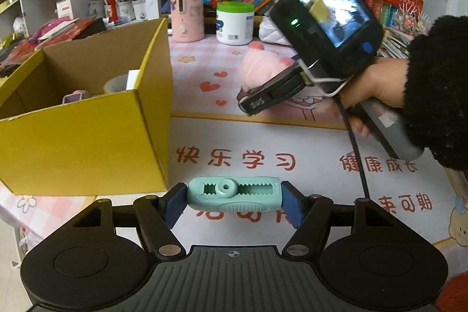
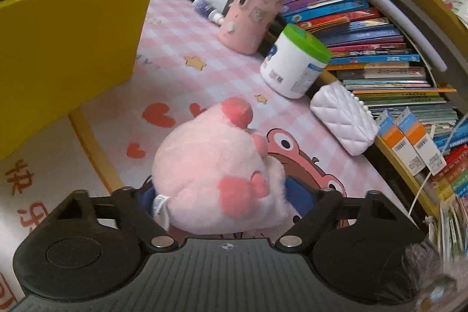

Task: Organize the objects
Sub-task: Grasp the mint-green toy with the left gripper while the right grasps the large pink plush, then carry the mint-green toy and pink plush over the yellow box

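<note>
Mint-green plastic sits crosswise in my left gripper (image 1: 234, 199): a small tape dispenser (image 1: 234, 192), pinched end to end between the two blue pads, held clear above the printed desk mat (image 1: 263, 136). My right gripper (image 2: 225, 195) is down at the pink plush toy (image 2: 216, 174), one pad on each flank of it. The fur bulges over the pads and hides the contact, so I judge the squeeze about made but cannot swear it is firm.

I read this as the pick-and-carry step for both items, with the yellow cardboard box (image 1: 87, 133) the likely home. It already has a tape roll (image 1: 115, 84) and a few small things inside.

For the left side, the next move calls for a lift over the near wall, which stands taller than the dispenser hangs now, then a swing to the left and a release inside. The right side needs a check that the plush comes up with the pads (soft things slip), then a longer crossing to the same opening.

Room is decent over the open mat between the two hands. The tight spots are the raised flap (image 1: 155, 48) at the box corner, the pink canister (image 2: 251, 13) and the white tub (image 2: 292, 63) behind the plush, and the white quilted pouch (image 2: 342, 119) against the books (image 2: 365, 34). I would send one hand at a time.
</note>
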